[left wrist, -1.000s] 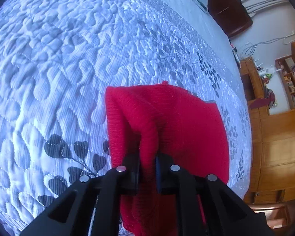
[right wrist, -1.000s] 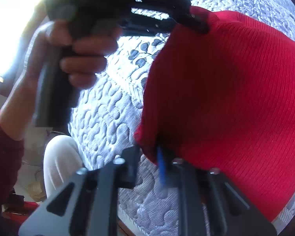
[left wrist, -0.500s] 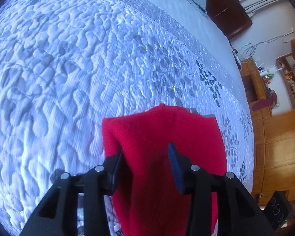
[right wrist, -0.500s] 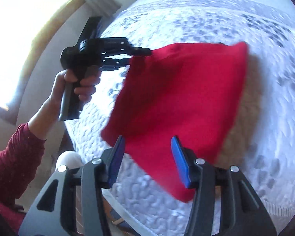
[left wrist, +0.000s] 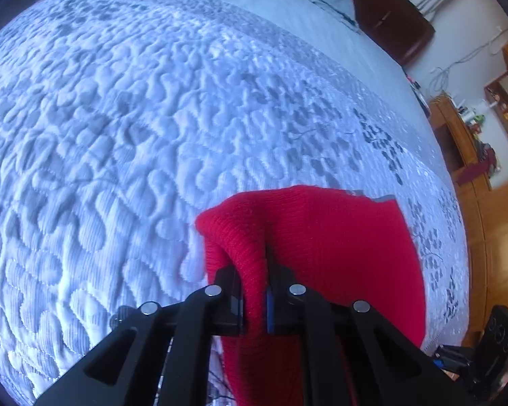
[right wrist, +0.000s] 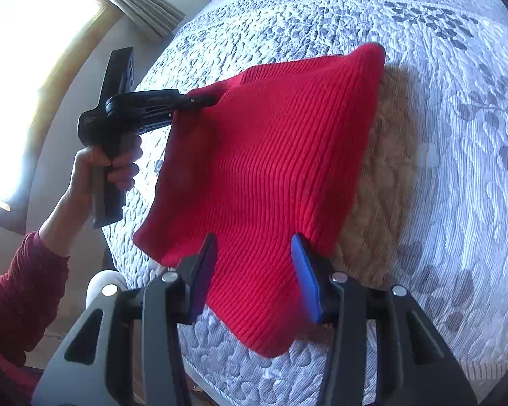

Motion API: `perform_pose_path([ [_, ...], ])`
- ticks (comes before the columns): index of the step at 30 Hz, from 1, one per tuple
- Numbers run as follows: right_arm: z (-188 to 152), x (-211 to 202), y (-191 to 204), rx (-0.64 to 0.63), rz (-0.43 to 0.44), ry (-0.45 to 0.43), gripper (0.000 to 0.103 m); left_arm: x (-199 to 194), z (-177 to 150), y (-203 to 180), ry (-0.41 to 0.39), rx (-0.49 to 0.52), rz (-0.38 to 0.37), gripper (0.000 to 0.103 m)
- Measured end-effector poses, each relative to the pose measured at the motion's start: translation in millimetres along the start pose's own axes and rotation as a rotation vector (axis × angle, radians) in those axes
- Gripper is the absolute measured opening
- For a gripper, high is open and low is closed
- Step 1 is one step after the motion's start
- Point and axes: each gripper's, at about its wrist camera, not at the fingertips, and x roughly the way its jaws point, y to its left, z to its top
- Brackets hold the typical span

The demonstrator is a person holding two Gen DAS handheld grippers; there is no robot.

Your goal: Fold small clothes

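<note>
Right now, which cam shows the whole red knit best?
Right wrist: the red knit spreads nearly fully visible on the quilt, left gripper pinching one corner. Left wrist shows only the bunched fold in its closing jaws.

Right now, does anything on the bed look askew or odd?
Yes: the red knit garment lies skewed on the quilt, one corner bunched in the left tongs. The right tongs are closing, not yet pinching the near edge.
</note>
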Motion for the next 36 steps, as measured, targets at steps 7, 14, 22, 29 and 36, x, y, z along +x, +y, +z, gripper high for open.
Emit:
perform_pose_path([
  [7,47,-28,-21,0.015,-0.117,-0.033,0.053,-20,35,-34,-0.027,0.061,-0.047,0.024],
  [14,90,-12,-42,0.051,-0.164,0.033,0.053,27,57,-66,0.086,0.163,-0.017,0.046],
  [22,127,28,-76,0.132,-0.157,0.109,0.060,55,54,-73,0.160,0.286,-0.022,0.056],
  [29,143,43,-87,0.186,-0.138,0.110,0.056,61,52,-68,0.186,0.344,-0.041,0.010],
  [36,140,50,-97,0.208,-0.151,0.100,0.055,55,57,-43,0.091,0.242,0.068,0.008],
])
